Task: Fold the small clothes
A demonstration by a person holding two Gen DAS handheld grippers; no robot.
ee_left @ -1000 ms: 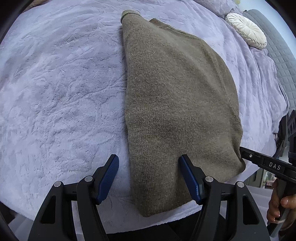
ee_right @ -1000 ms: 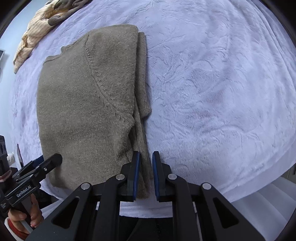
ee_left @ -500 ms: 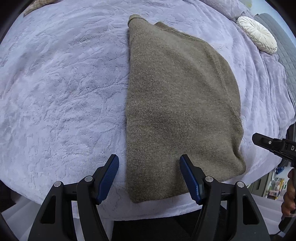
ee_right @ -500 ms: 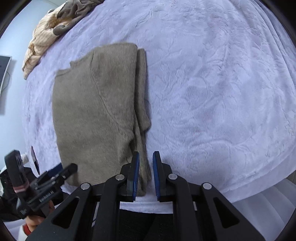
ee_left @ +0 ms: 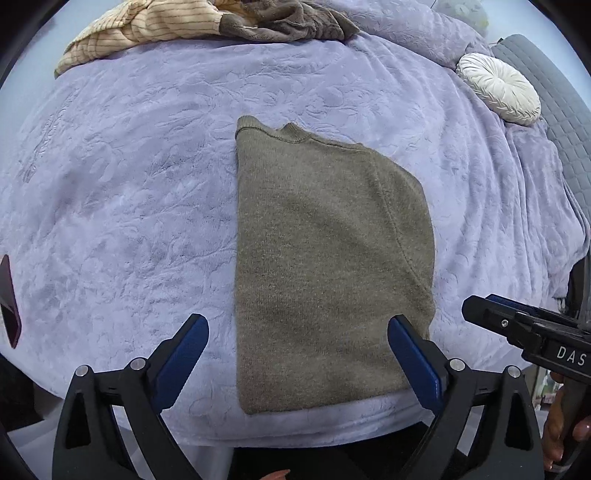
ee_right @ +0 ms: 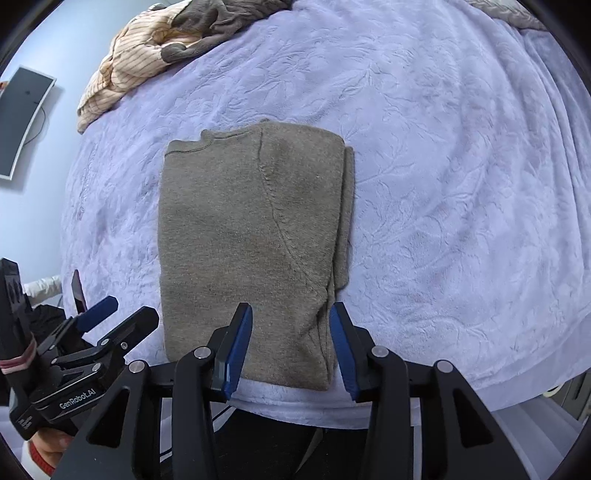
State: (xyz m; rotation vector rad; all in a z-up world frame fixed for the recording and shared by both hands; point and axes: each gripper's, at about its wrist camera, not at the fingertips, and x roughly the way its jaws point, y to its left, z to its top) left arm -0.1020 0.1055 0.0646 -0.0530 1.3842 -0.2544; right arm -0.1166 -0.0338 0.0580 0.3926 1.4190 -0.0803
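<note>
An olive-brown knit sweater (ee_left: 325, 258) lies folded lengthwise on the lavender blanket (ee_left: 129, 206), hem toward me, neckline at the far end. My left gripper (ee_left: 297, 332) hangs above the hem, its jaws opening wide, blue pads clear of the cloth. In the right wrist view the sweater (ee_right: 251, 236) shows its folded sleeve layers along the right edge. My right gripper (ee_right: 290, 314) hovers over that hem corner, jaws opening, nothing pressed between them. Each gripper appears in the other's view: the right gripper (ee_left: 476, 304) and the left gripper (ee_right: 135, 308), each held by a hand.
A heap of cream striped and grey-brown clothes (ee_left: 207, 26) lies at the far end of the bed. A white round cushion (ee_left: 498, 88) and a grey quilted cover (ee_left: 554, 92) are at the far right. A curved monitor (ee_right: 22, 122) hangs on the left wall. The bed's edge runs just below the hem.
Both grippers have risen, so the sweater looks smaller and farther. The left jaws have spread wider. The right jaws, nearly shut before, have come apart.
</note>
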